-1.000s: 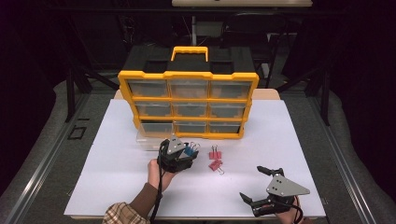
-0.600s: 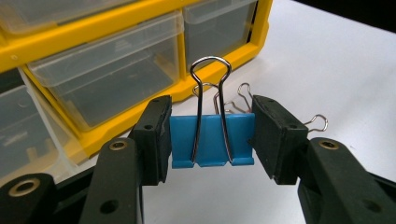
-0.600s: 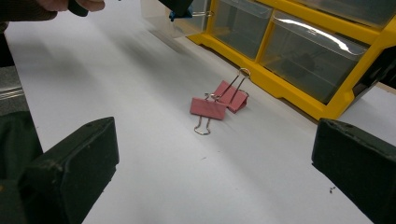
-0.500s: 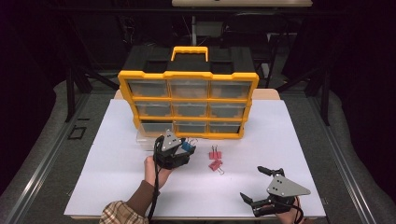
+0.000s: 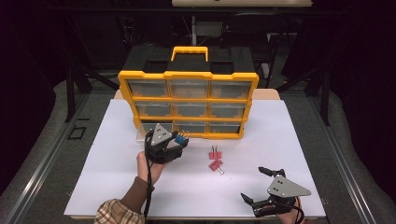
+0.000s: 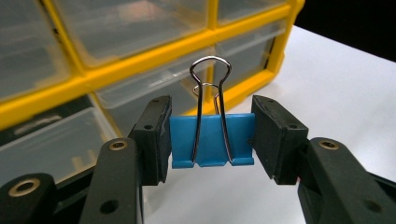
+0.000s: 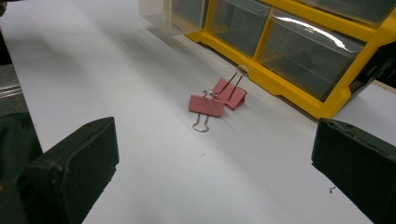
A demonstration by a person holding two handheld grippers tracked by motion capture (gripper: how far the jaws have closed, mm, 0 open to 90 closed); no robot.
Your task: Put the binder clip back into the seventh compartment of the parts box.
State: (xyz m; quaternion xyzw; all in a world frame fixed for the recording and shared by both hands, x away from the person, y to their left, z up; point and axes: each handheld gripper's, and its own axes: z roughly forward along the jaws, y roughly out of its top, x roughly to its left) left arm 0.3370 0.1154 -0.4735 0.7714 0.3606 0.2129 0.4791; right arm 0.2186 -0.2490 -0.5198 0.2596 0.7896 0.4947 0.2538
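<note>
Nearest me, my right claw [image 5: 256, 186] rests low on the white table [image 5: 299, 140], jaws spread wide with nothing between them. Just beyond it, two pink metal binder clips [image 7: 215, 101] lie touching each other. Farther left, my left claw [image 6: 212, 140] is clamped on a blue binder clip with silver wire handles [image 6: 211, 140], raised in front of the yellow organiser with clear plastic drawers [image 5: 188, 103], whose bottom-left drawer [image 5: 145, 131] looks pulled out, I think.
</note>
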